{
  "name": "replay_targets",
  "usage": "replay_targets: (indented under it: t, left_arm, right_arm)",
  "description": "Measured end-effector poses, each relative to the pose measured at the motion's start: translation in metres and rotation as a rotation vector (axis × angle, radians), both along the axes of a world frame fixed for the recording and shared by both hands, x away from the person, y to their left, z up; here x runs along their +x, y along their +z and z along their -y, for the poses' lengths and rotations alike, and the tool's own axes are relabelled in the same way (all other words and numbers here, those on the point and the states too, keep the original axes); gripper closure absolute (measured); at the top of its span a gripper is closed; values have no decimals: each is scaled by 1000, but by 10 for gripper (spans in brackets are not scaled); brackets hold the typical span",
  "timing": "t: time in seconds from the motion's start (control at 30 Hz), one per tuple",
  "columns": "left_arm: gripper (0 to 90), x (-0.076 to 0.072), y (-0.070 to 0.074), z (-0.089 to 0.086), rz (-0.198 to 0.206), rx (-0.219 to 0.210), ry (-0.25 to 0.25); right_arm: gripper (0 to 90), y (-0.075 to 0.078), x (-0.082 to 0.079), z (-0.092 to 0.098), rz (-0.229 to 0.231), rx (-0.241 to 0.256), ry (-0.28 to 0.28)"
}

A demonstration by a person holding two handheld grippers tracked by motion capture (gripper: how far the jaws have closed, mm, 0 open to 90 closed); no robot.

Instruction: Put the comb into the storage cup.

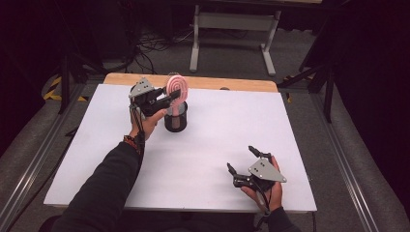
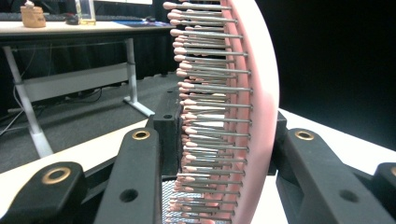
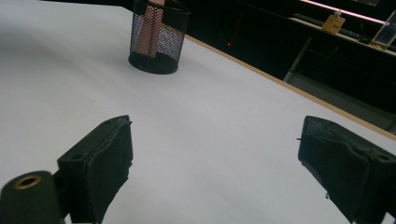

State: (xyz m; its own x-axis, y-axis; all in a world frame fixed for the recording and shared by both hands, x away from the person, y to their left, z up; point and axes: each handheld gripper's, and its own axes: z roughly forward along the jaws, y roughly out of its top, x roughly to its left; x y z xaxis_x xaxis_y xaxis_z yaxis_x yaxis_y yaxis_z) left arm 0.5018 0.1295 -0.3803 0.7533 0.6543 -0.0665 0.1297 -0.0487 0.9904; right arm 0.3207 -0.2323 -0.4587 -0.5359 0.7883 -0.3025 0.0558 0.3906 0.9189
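A pink hairbrush (image 1: 177, 88) with metal bristles stands upright, its handle down inside a black mesh cup (image 1: 175, 121) at the back left of the white table (image 1: 217, 140). My left gripper (image 1: 174, 98) is shut on the hairbrush just above the cup's rim. In the left gripper view the hairbrush (image 2: 243, 107) sits edge-on between the two jaw pads, bristles pointing left, and the mesh cup (image 2: 170, 200) is below it. My right gripper (image 1: 241, 158) rests open near the table's front right, holding nothing. The right gripper view has the mesh cup (image 3: 156, 39) far ahead of my right gripper (image 3: 217, 149), with the pink handle (image 3: 152, 25) inside.
The white surface lies on a wooden tabletop (image 1: 232, 84) whose edge shows at the back. Beyond it stands a white desk frame (image 1: 232, 24) on grey carpet, with cables on the floor. Metal rails run along both sides of the table.
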Motion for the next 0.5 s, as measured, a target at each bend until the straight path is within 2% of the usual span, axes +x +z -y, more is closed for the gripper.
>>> replay_targets:
  t: [0.23, 0.5]
  left_arm:
    - [628, 2, -6, -1, -16, -2, 7]
    - [621, 2, -8, -1, -20, -11, -9]
  right_arm:
    - [109, -1, 0, -1, -3, -7, 2]
    - [109, -2, 1, -1, -9, -11, 3]
